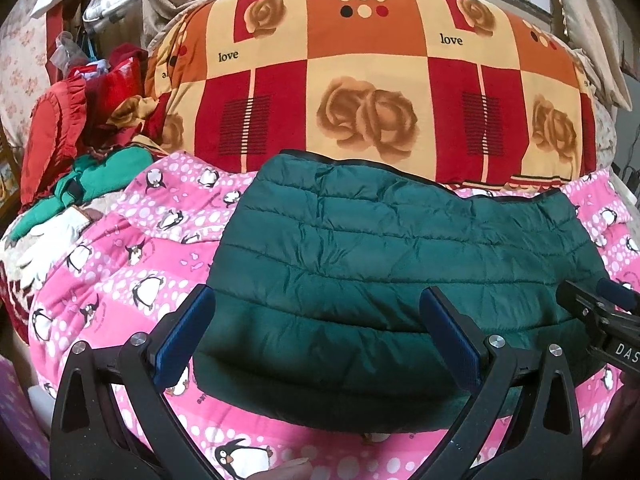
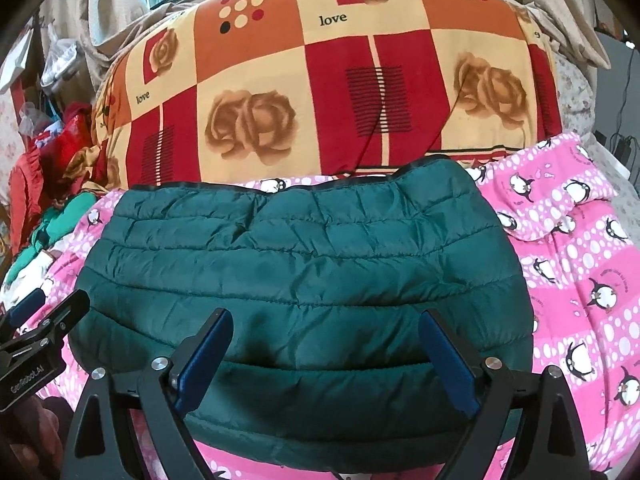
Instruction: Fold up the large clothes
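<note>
one garment on the bed, and it looks close to finished: the dark green quilted jacket (image 1: 400, 264) lies doubled over into a compact, rounded bundle on the pink penguin blanket (image 1: 132, 264), its far edge just in front of the big rose-print quilt (image 1: 360, 92). no sleeves stick out, so the bulk of the folding reads as done; whether one more fold or just a tidy-up is left is a judgement call, and i'd lean toward a last neatening.

the left gripper (image 1: 316, 344) hangs over the near left part of the bundle, jaws spread wide, blue pads clear of the cloth, nothing held. the right gripper (image 2: 328, 356) sits the same way over the near middle, jaws wide and empty, the jacket below and between the fingers but not pinched. each tool shows at the edge of the other's view, side by side.

now the unknowns: the near hem dips behind the gripper frames, so how the layers stack there is hidden. sleeves, collar and zip are tucked out of sight. a pile of red and green clothes (image 1: 80, 152) at far left is too jumbled to sort out. a fingertip shows at the bottom edge, cut off.
</note>
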A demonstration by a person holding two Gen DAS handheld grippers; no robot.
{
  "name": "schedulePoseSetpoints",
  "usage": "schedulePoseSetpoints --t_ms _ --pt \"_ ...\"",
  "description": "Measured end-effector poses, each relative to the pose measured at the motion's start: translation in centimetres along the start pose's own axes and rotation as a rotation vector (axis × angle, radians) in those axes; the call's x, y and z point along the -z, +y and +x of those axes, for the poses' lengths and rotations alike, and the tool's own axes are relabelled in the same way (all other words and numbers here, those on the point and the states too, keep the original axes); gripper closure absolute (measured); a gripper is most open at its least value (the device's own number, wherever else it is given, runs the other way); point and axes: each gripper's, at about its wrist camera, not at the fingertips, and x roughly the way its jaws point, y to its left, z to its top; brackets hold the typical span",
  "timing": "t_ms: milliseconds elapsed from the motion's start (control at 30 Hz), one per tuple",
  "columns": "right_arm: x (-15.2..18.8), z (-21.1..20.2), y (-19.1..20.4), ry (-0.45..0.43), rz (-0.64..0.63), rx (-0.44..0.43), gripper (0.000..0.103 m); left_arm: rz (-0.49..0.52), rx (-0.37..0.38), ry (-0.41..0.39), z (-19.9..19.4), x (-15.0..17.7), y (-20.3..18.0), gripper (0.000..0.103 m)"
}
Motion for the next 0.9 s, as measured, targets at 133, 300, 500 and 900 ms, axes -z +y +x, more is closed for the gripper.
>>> schedulePoseSetpoints --t_ms 133,300,500,900 --pt "0.0 0.2 -0.1 0.001 0.0 0.01 0.011 -0.001 0.002 -0.001 0.0 0.0 0.0 0.0" --pt "0.0 0.4 -0.3 0.002 -0.006 0.022 0.011 -0.006 0.005 0.012 0.4 0.1 -0.2 0.0" --pt "-0.1 0.6 -0.1 -0.003 -0.018 0.036 0.011 -0.013 0.005 0.022 1.0 0.1 -0.6 0.0" --pt "-0.1 1.0 -0.2 0.0 -0.021 0.043 0.011 -0.017 0.01 0.025 1.3 0.1 -0.4 0.0"
